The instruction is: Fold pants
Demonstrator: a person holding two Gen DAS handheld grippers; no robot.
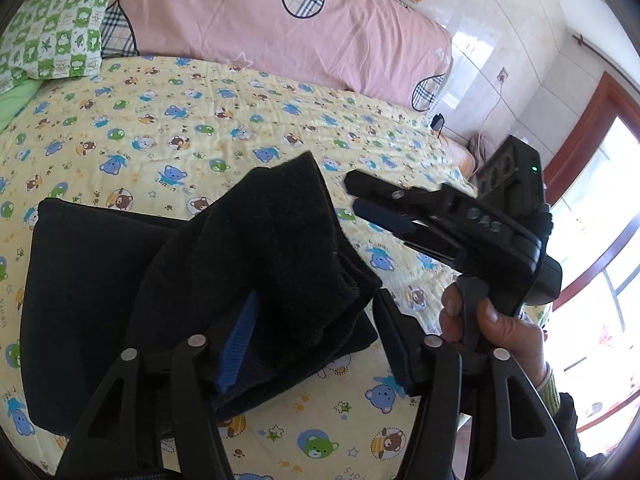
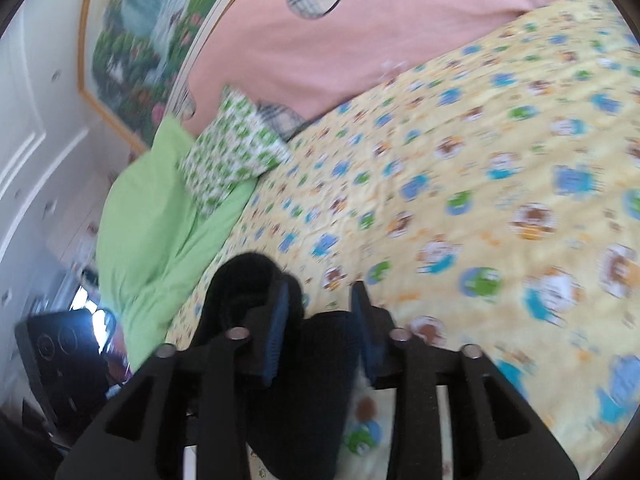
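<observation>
Spread apart, the left gripper point(image 1: 316, 344) fingers stand on either side of the black pants point(image 1: 168, 280) without pressing them, and the right gripper point(image 2: 320, 332) is parted over the cloth too. Folded pants lie on the yellow bear-print bedsheet point(image 1: 200, 120), wide free sheet beyond their far edge. Pink quilt point(image 1: 280, 32) and a green checked pillow point(image 1: 56, 28) bound the bed.

A bed point(image 1: 200, 120) with a yellow bear-print sheet, a pink quilt point(image 1: 304, 36), tiled wall point(image 1: 500, 40), and a bright red-framed window point(image 1: 600, 184).
</observation>
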